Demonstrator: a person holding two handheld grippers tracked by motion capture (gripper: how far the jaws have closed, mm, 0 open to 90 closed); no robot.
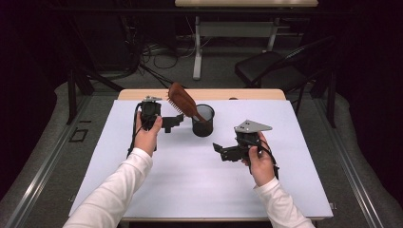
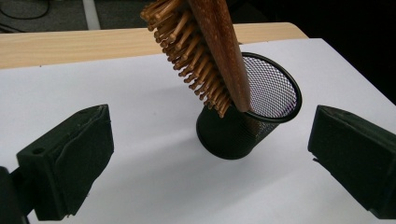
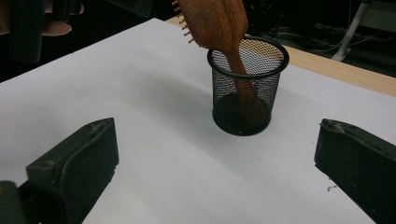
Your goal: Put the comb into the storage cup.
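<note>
The jaws of both the left gripper [image 1: 177, 120] and the right gripper [image 1: 219, 151] stand released and empty, apart from the wooden hairbrush [image 1: 183, 100], which leans handle-down in the black mesh cup [image 1: 203, 124] on the counter [image 1: 190, 175] between them.

A: Reddish-brown wooden hairbrush [image 2: 219, 51] w/ wooden peg bristles; back looks smooth, slight sheen, grain visible; agree?
B: Yep; round black wire-mesh metal cup [image 3: 247, 88] is matt mesh w/ a smooth, slightly glossy rim.
A: Table's pale sheet top [image 1: 190, 180] looks smooth, matt, paper-like; light wood edge at the far side, approx satin.
B: Left gripper [image 2: 210, 154]: black plastic, matt pads, a bit rough; right gripper [image 3: 215, 172] same, scuffed at edges; person's sleeves = white knit cloth.
</note>
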